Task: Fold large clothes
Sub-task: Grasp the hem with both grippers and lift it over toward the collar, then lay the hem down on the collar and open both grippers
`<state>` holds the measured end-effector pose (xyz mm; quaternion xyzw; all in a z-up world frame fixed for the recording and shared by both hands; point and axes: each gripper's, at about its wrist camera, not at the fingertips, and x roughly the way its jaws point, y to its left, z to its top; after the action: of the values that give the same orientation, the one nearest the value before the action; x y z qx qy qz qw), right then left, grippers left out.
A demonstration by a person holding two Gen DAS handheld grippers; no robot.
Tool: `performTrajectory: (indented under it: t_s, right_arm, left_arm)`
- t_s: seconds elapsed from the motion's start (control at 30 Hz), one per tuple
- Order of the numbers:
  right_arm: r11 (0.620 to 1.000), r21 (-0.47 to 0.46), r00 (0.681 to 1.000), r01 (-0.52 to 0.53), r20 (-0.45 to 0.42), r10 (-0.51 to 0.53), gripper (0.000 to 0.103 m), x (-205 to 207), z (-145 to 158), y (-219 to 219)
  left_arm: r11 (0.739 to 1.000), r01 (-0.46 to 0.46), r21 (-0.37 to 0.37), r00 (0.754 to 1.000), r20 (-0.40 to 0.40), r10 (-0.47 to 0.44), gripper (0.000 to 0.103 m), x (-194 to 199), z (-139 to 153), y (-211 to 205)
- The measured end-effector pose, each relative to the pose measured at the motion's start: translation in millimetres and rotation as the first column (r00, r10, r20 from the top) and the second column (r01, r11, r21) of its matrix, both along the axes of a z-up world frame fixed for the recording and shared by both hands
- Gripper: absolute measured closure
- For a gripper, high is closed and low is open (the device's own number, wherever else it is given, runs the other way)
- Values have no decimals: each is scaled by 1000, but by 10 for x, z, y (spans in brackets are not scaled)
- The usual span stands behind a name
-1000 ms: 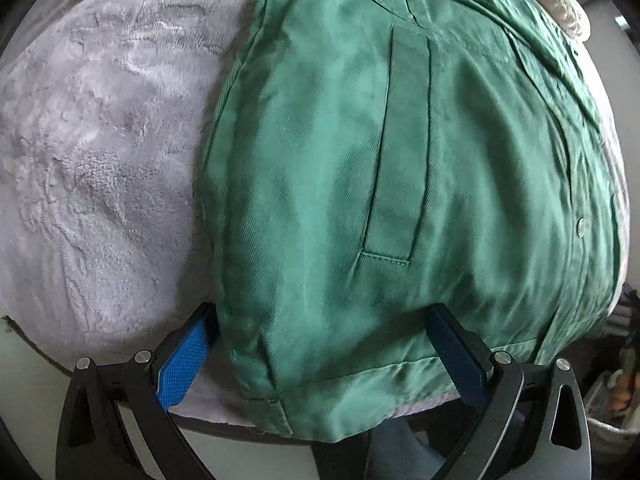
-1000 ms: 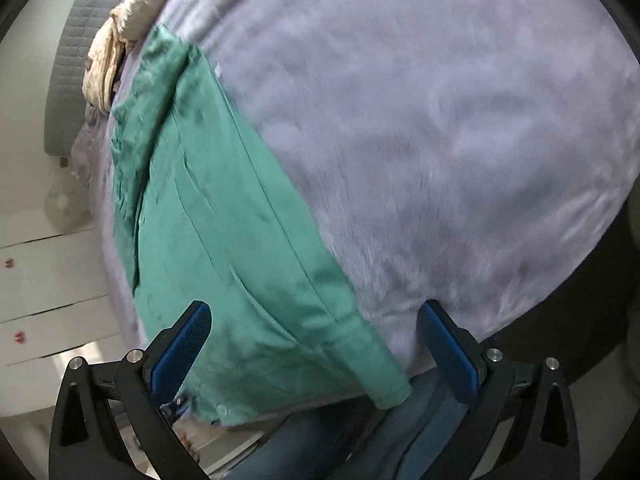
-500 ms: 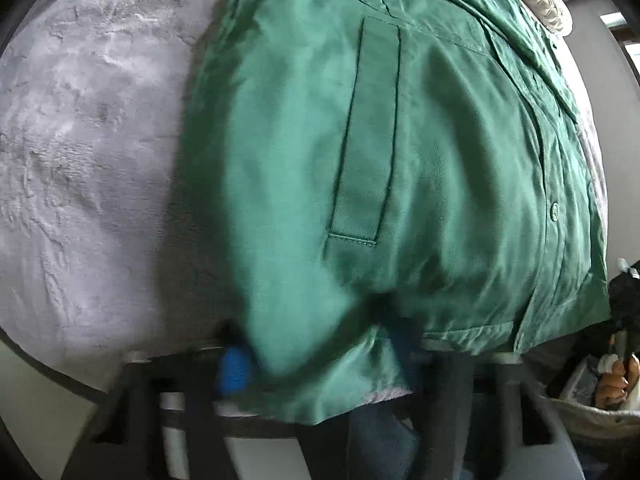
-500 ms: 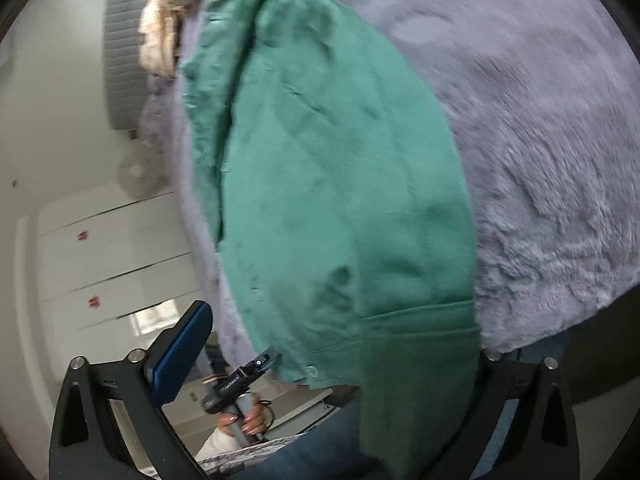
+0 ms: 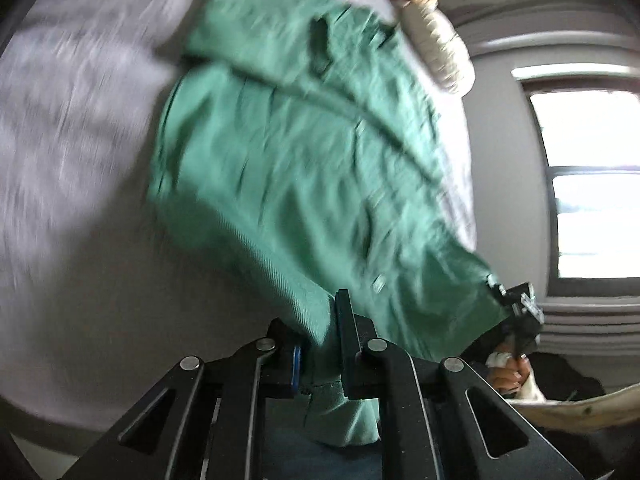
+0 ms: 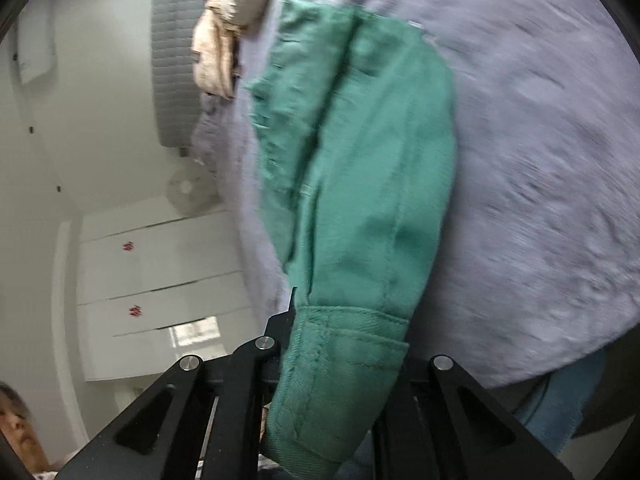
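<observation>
**Hem lifted, fold under way**

Green jacket [image 5: 304, 168] lay on the grey fleece blanket [image 5: 72, 152], near hem raised off the bed. Left gripper [image 5: 320, 344] was clamped on one hem corner, cloth bunched between the closed fingers. Right gripper [image 6: 340, 344] was clenched on the other hem corner, where the stitched band [image 6: 352, 328] showed. Collar end rested flat, near a cream knitted item [image 5: 432, 36] at the blanket's far edge. Both views were motion-blurred.

Judged step: bottom-to-top fold, hem being carried toward the collar. Next move likely needs both corners kept level and taut, laid onto the shoulders, then let go together.
</observation>
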<state>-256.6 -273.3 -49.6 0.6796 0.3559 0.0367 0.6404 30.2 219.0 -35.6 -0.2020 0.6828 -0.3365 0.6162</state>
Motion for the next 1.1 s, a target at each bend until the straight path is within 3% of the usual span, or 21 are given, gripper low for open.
performTrajectory:
  t_s: [0.3, 0.47, 0.53, 0.73, 0.93, 1.1]
  right_arm:
    - [995, -32, 987, 94, 135, -89, 91, 771, 538, -179]
    - [995, -50, 982, 85, 173, -75, 91, 1330, 708, -483]
    - [996, -52, 985, 69, 163, -60, 91, 1575, 697, -692]
    - [999, -31, 998, 38, 59, -36, 91, 2402, 292, -1166]
    - [1000, -7, 994, 16, -108, -16, 88, 3007, -397, -1346]
    - [998, 32, 988, 45, -147, -40, 84, 3106, -650, -1385]
  left_arm:
    - [995, -69, -68, 994, 84, 74, 88, 1036, 351, -233]
    - [988, -155, -1, 972, 178, 153, 88, 1552, 353, -455]
    - [974, -214, 69, 957, 214, 196, 88, 1754, 319, -554]
    - [920, -351, 175, 920, 248, 304, 88, 2283, -31, -756]
    - [877, -339, 341, 933, 245, 265, 88, 2630, -610, -1039]
    - [865, -328, 380, 937, 248, 246, 85, 2706, -626, -1073]
